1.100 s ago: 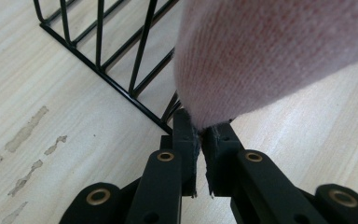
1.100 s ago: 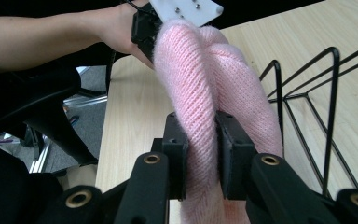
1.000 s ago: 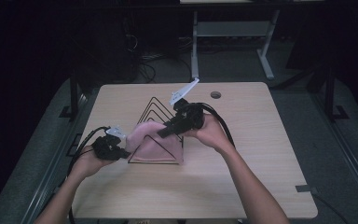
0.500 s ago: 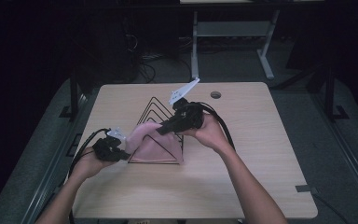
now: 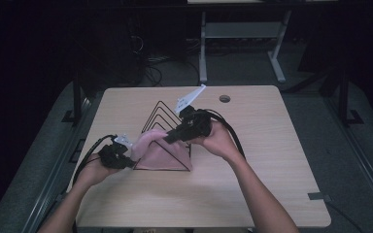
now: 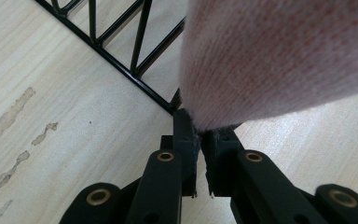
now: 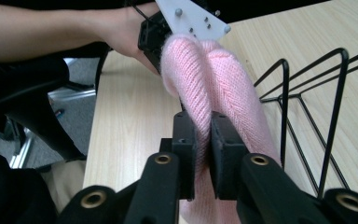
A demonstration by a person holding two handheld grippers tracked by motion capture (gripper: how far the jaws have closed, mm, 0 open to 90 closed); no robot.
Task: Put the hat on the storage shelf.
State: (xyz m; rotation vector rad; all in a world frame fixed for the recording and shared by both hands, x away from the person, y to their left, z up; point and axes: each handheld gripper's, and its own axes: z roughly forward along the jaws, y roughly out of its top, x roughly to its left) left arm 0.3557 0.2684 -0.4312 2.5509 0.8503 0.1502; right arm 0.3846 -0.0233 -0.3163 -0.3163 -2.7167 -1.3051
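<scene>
A pink knitted cloth hangs over the front triangle of a black wire rack on the wooden table. My left gripper is shut on the cloth's left end; its own view has the black jaws pinching a corner of the pink knit beside the rack's base wires. My right gripper has just closed and is shut on a fold of the cloth at the rack's top. The right gripper view also holds the left hand with its gripper at the far end of the cloth.
A round cable hole lies in the table's far right part. Behind the table stand a white desk frame and cables on the dark floor. Pale stains mark the wood near the left gripper.
The right gripper's jaws have come together on the cloth at the rack's top. Both hands have stayed almost where they were.
</scene>
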